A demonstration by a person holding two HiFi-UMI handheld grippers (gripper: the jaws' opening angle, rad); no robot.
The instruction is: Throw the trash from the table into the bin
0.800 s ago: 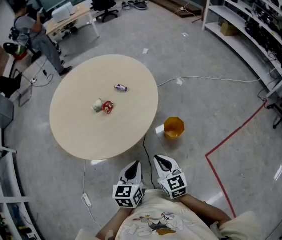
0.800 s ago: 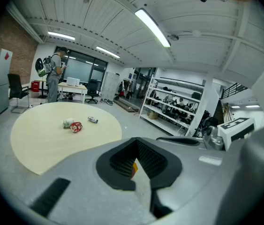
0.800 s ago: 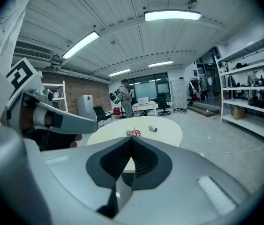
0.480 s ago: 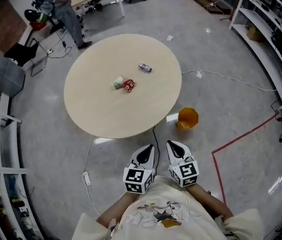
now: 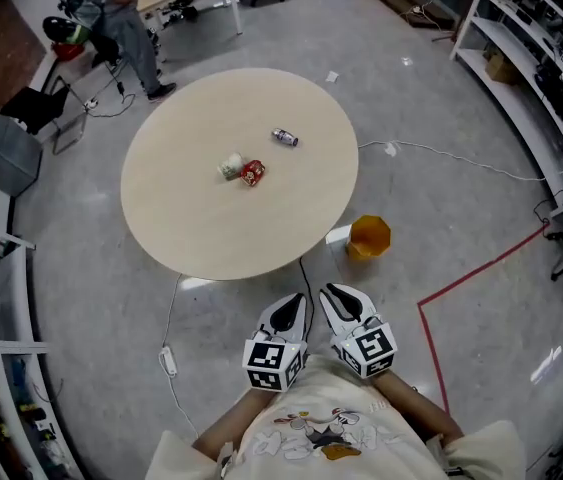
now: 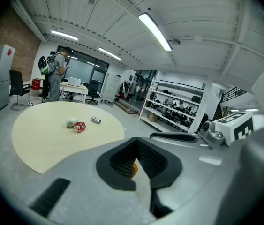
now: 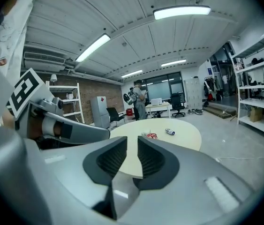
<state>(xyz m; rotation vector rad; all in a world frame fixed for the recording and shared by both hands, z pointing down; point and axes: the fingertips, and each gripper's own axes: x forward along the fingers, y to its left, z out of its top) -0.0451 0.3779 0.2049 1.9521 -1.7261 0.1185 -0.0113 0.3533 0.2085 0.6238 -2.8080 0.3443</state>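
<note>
One crumpled wad [image 5: 229, 166], red wrapper [image 5: 252, 173], cylindrical can [image 5: 284, 137]; round table [image 5: 191, 233]; faceted bin [image 5: 369, 236].

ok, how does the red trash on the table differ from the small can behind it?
The red crumpled trash is squashed out of shape; the small can is silvery, cylindrical, and on its side. The red crumpled trash sits against a pale wad; the small can lies alone, nearer the table's far side. Both are on the round table, neither in the orange bin.
</note>
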